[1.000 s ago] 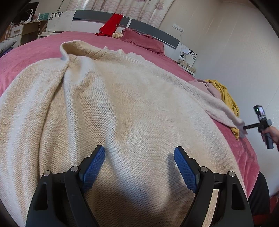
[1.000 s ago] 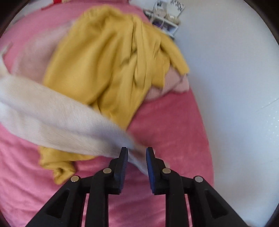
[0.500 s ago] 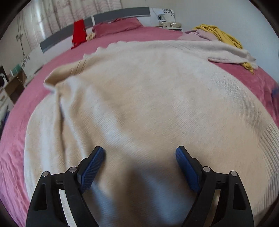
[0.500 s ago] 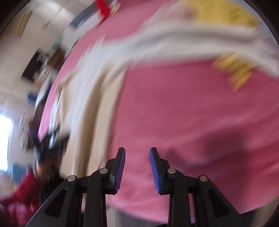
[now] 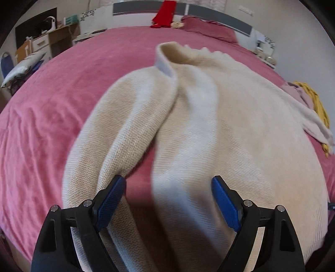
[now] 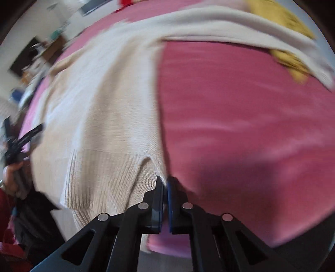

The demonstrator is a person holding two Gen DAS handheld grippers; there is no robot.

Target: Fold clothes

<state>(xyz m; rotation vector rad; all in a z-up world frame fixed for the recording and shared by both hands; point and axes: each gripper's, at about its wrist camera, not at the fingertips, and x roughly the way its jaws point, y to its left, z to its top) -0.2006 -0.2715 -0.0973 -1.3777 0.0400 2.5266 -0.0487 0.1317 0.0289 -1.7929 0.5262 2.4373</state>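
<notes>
A cream knit sweater lies spread on the pink bedspread, collar at the far end. Its near sleeve lies folded along the body. My left gripper is open, just above the gap between that sleeve and the body, holding nothing. In the right wrist view the sweater fills the left half. My right gripper is shut at the sweater's hem corner, at its right side edge; the view is blurred. The other sleeve stretches across the top.
A yellow garment and a pale pink one lie at the bed's right edge. A red cloth hangs on the headboard beside a pillow. A desk stands at the far left. A wall is on the right.
My left gripper swung left, from over the sweater's body to the sleeve gap, still open. My right gripper let go of the far sleeve, swept to the hem corner and closed there.
</notes>
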